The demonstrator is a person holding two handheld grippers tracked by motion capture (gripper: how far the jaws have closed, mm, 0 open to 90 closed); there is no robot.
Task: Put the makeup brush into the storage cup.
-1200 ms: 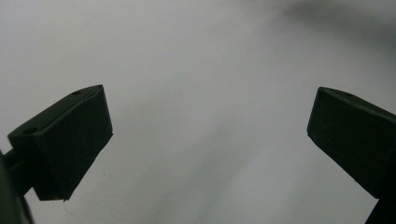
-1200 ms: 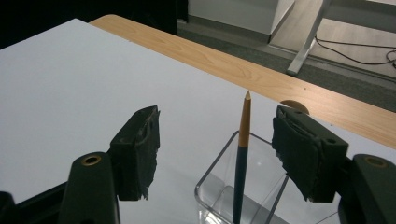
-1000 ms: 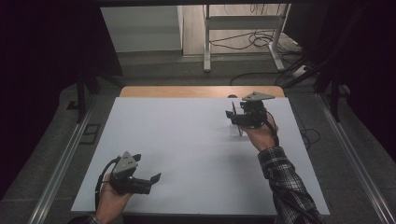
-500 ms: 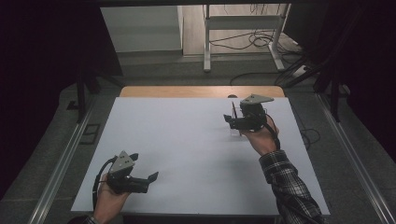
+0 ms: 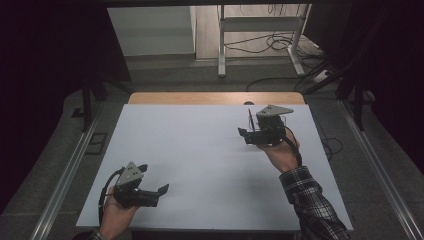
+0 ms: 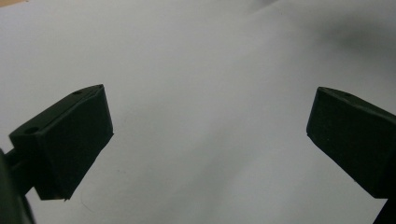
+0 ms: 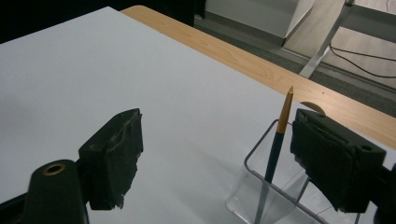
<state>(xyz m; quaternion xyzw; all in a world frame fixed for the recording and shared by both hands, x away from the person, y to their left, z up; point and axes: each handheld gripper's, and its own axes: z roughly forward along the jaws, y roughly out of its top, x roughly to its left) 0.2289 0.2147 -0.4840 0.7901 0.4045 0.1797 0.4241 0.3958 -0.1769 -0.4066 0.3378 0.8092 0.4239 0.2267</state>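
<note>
A blue pencil (image 7: 275, 147) with an orange tip stands upright in a clear plastic holder (image 7: 254, 196) on the white table top (image 7: 93, 70). My right gripper (image 7: 215, 135) is open. Its jaws have just been opening, and the pencil stands between them, close to the right-hand jaw but not pressed by it. In the high view the right gripper (image 5: 243, 134) points left at the table's far right, with the pencil (image 5: 249, 119) beside its jaws. My left gripper (image 5: 162, 190) rests at the near left, and its jaws (image 6: 208, 112) stand wide apart over bare table with nothing between them.
The white board (image 5: 200, 150) covers the table, with a wooden strip (image 5: 215, 98) showing along its far edge. Beyond it stand a metal frame (image 5: 260, 30) and loose cables (image 5: 280, 45) on the floor. Metal rails run along both sides.
The right gripper has drawn back a little toward the person, away from the far edge. The left hand has stayed where it was.
</note>
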